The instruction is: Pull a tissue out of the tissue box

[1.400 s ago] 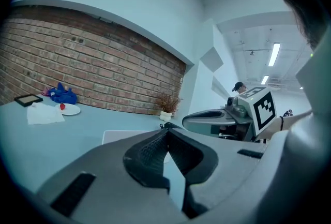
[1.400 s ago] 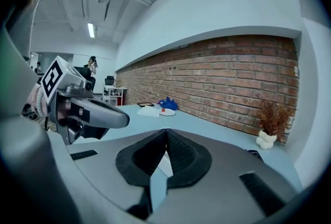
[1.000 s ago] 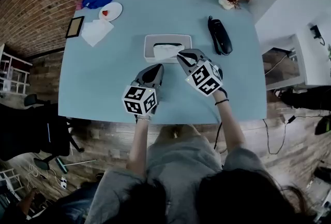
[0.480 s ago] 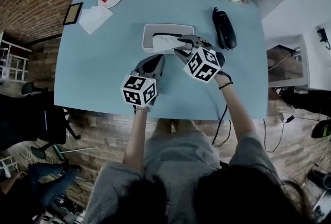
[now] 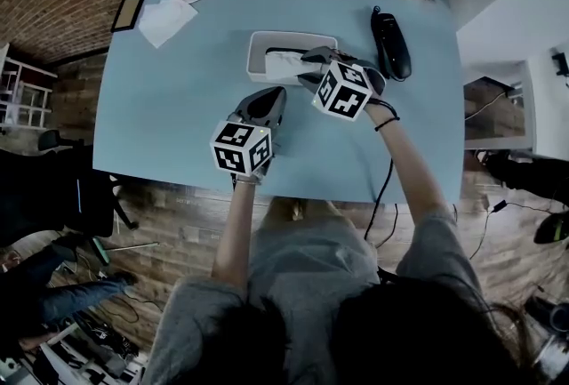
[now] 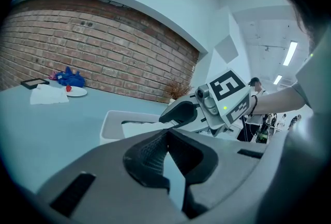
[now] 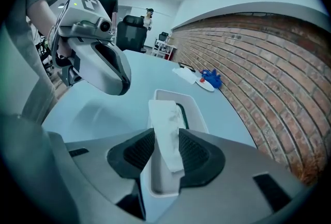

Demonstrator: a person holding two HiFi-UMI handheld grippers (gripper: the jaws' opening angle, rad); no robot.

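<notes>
Tissue (image 7: 164,114) stands between right gripper (image 7: 166,145) jaws, just spread wide; left gripper (image 6: 166,140) pressed together.

No word, number or brand name is legible anywhere. The only printed signs are black-and-white square marker patterns on two cubes. One cube (image 5: 241,148) belongs to the left gripper (image 5: 268,100) and sits on the near side of the tissue box (image 5: 255,63). The other cube (image 5: 342,90) belongs to the right gripper (image 5: 311,63) and sits at the box's right end.
</notes>
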